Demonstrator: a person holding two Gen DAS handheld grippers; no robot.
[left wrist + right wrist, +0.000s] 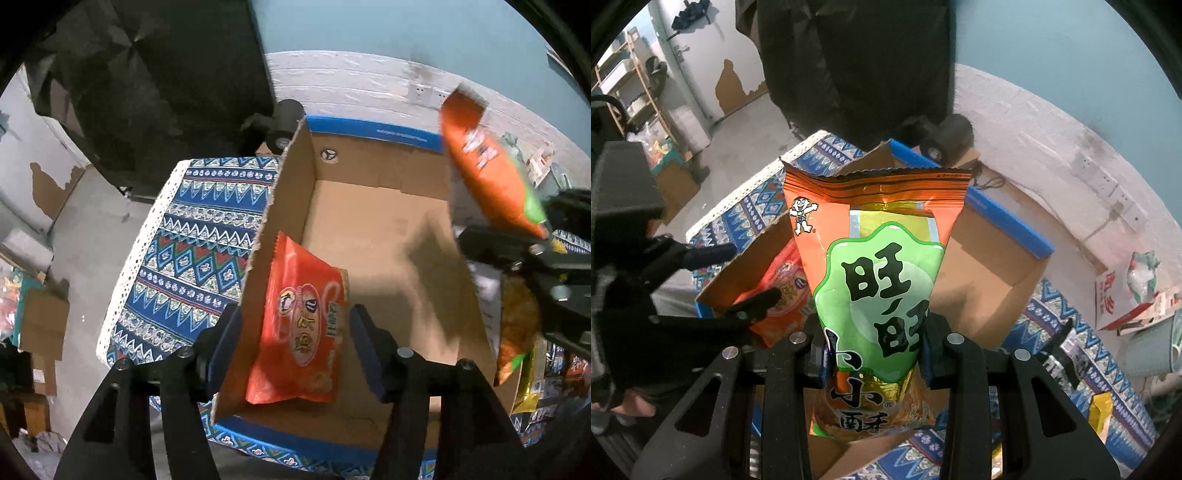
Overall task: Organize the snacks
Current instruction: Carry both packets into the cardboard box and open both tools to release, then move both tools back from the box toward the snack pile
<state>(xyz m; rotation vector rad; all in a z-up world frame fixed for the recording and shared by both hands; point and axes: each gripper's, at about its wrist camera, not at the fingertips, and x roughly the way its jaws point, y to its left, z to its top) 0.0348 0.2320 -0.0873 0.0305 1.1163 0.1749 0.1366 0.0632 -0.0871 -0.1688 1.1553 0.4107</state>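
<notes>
A shallow cardboard box with blue edges lies on the patterned cloth. A red snack bag leans inside against the box's left wall. My left gripper is open, its fingers on either side of that bag and the wall. My right gripper is shut on an orange and green snack bag and holds it upright above the box. That bag and the right gripper show at the right of the left wrist view. The red bag shows beside the left gripper.
The table has a blue patterned cloth with a lace edge. More snack packs lie right of the box. A black tape roll stands behind the box. A red and white carton lies at the far right. A black curtain hangs behind.
</notes>
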